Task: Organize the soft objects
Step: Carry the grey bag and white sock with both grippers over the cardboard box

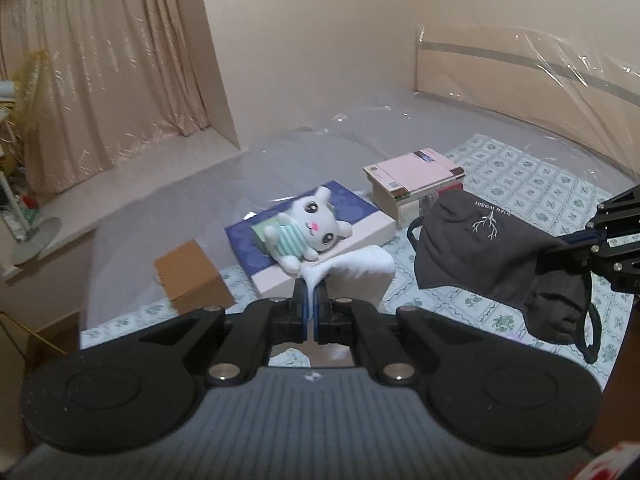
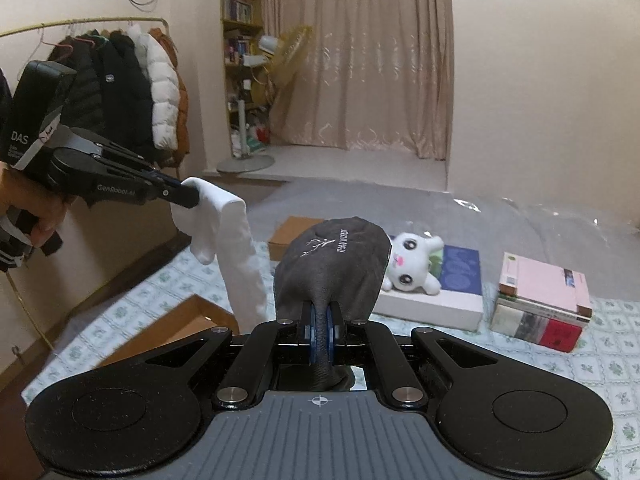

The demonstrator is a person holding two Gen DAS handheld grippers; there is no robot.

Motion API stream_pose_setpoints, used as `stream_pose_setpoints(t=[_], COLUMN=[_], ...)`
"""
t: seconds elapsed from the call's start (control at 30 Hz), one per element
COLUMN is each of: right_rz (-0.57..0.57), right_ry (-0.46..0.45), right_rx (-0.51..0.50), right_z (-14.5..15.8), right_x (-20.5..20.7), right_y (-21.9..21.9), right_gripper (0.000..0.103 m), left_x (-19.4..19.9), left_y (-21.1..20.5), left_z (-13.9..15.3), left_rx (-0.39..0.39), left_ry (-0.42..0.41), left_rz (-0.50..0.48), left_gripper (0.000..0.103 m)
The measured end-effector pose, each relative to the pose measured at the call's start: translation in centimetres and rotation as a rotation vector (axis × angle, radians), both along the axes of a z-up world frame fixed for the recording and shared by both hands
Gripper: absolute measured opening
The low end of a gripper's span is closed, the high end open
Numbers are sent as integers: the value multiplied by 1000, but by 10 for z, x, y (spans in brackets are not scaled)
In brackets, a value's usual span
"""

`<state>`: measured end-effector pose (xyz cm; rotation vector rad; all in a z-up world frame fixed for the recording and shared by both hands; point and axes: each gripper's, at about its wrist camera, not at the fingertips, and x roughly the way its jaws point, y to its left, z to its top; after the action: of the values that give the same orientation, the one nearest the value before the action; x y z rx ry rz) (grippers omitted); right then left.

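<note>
A white sock [image 2: 236,256] hangs from the left tongs [image 2: 188,196] at the left of the right wrist view, its folded length drooping over the bed; in the left wrist view the same sock [image 1: 352,268] bunches just above the left tongs [image 1: 311,300], whose jaws are closed on its edge. A dark grey cloth pouch [image 2: 332,268] with a small white branch mark fills the centre of the right wrist view, pinched by its lower end between the closed jaws of the right tongs [image 2: 320,336]; from the left wrist view the pouch [image 1: 480,248] hangs at the right of the frame, with the right tongs [image 1: 596,240] gripping it from the right edge and a dark loop dangling below. Behind these, a white plush toy [image 1: 308,232] in a striped green shirt lies on a flat blue-topped box [image 1: 352,204] at the middle of the frame. Just to the right of the box sits a stack of books [image 1: 416,184] with a pink cover on top. A brown cardboard box [image 1: 192,276] stands at the lower left of the toy. All rest on a bed [image 1: 540,184] with a pale sheet printed with green flowers. A hand [image 2: 32,204] holds the left tool at the left edge of the right wrist view. Beige curtains [image 2: 360,60] hang at the upper middle, with coats on a rack [image 2: 120,92] at the upper left.
</note>
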<state>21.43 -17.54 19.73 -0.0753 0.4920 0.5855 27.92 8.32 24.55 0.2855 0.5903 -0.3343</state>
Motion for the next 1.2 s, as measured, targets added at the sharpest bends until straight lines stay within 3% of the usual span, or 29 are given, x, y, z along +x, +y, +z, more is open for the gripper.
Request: stream_pose_setpoints(t=[0.37, 0.6, 0.8, 1.2], right_rz=[111, 158, 163, 111], right_ry=[63, 149, 207, 306], right_rx=[97, 140, 118, 28], right_z=[13, -9, -45, -143], right_x=[-25, -33, -36, -22], right_y=[68, 126, 173, 232], right_gripper=[5, 5, 5, 5], left_x=[-57, -85, -89, -68], left_y=[51, 93, 122, 156], left_z=[25, 13, -28, -144], left_rx=[26, 51, 46, -9], left_ry=[-42, -21, 49, 240], left_rz=[116, 176, 201, 201], left_gripper=[2, 2, 2, 2])
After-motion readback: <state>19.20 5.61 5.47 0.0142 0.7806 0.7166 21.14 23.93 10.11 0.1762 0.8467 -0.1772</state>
